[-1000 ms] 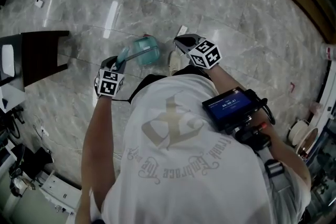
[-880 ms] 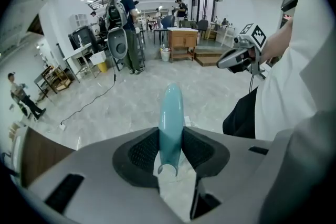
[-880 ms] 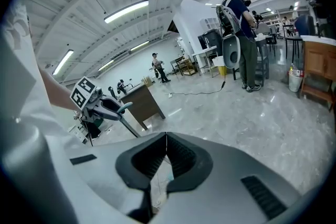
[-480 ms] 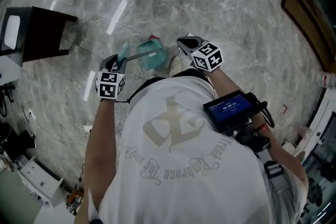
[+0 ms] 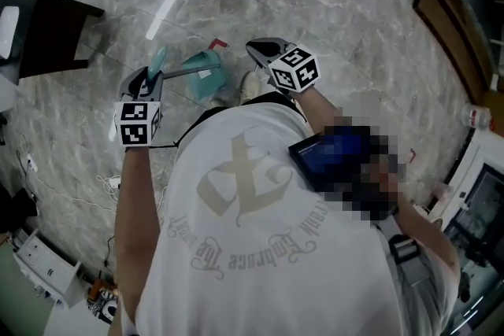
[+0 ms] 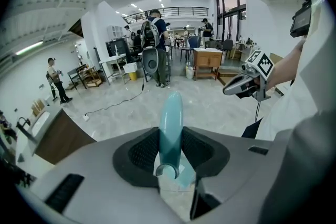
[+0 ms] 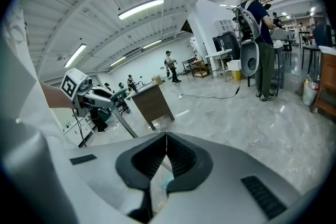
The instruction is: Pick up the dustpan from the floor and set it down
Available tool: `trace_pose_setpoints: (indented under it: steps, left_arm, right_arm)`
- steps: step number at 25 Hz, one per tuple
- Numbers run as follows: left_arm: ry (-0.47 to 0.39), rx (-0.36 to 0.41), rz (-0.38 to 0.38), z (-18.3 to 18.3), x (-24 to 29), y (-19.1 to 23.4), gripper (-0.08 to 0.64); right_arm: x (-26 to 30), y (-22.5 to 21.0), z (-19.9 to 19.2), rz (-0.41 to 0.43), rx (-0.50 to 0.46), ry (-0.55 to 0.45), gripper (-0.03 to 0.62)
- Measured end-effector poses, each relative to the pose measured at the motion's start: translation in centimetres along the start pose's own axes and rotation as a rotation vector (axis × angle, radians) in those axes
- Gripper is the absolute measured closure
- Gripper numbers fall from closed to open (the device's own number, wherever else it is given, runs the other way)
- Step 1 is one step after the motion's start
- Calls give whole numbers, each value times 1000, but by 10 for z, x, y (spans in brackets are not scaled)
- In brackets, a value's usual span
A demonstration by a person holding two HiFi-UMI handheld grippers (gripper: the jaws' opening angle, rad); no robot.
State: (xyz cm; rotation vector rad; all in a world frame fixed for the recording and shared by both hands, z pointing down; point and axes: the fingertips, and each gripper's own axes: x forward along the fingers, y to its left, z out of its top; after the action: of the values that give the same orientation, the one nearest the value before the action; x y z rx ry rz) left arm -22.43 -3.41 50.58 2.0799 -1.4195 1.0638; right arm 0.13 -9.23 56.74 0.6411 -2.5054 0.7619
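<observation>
the left gripper (image 5: 148, 79) has its jaws pinched on the pale teal plastic grip (image 6: 170, 118) at the top of a teal plastic dustpan with a thin grey metal shaft (image 5: 206, 75). in the left gripper view the grip stands upright between the two dark ribbed pads, pressed on both sides, with its rounded tip poking out past them. from above, the shaft slants away from that gripper to the pan, which sits out in front of the person over the grey veined marble floor (image 5: 331, 4), just left of a pale shoe (image 5: 250, 86). whether the pan touches the floor cannot be told from this angle.

the right gripper (image 5: 258, 51) is near the pan on its other side, apart from it. its jaws are pressed together with nothing between them, the pad edges meeting in a thin line in the right gripper view.

a dark brown wooden counter (image 5: 49, 35) stands well off to the left on the floor. the person wears a white t-shirt with a beige printed emblem (image 5: 244, 201).
</observation>
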Motion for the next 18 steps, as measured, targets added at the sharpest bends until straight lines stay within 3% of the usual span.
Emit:
trace_pose_setpoints:
  steps: [5, 18]
  left_arm:
    - [-27, -13, 45, 10, -21, 16, 416]
    - [-86, 46, 97, 35, -50, 16, 419]
  right_arm:
    - [6, 11, 1, 28, -9, 12, 575]
    - [8, 22, -3, 64, -25, 27, 575]
